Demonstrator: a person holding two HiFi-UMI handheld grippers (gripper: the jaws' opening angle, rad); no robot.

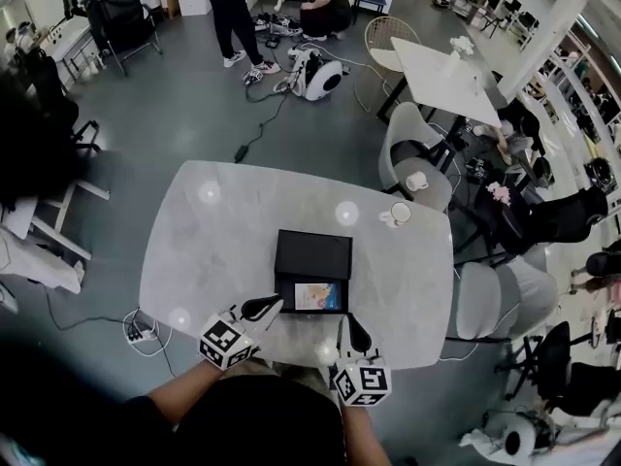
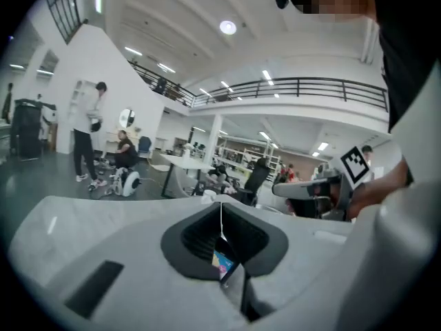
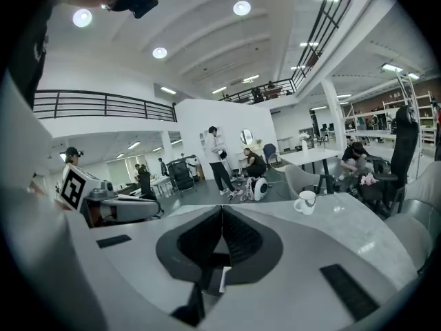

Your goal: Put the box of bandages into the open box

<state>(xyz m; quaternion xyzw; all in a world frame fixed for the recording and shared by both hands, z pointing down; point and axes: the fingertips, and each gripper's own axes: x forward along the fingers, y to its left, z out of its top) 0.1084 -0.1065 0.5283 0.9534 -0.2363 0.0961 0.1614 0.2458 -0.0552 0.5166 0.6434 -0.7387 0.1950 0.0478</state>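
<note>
1. I hold both grippers low over the near edge of the bench (image 1: 213, 250), just short of the open box (image 1: 312, 255).
2. The left gripper (image 1: 260, 308) has its jaws pressed together on nothing.
3. The right gripper (image 1: 357, 335) has its jaws likewise closed and empty.
4. The box of bandages (image 1: 320, 297) lies inside the open box, in the half nearer me.

One marble table (image 1: 194, 250) carries one open black box (image 1: 312, 255), one box of bandages (image 1: 320, 297) and one white mug (image 1: 399, 214) at its far right. Two grippers sit at the near edge: the left gripper (image 1: 272, 306) and the right gripper (image 1: 353, 326). Two grey chairs stand to the right, the farther chair (image 1: 412, 149) and the nearer chair (image 1: 490, 304). Far off are two people, one standing person (image 1: 231, 13) and one crouching person (image 1: 325, 8).
</note>
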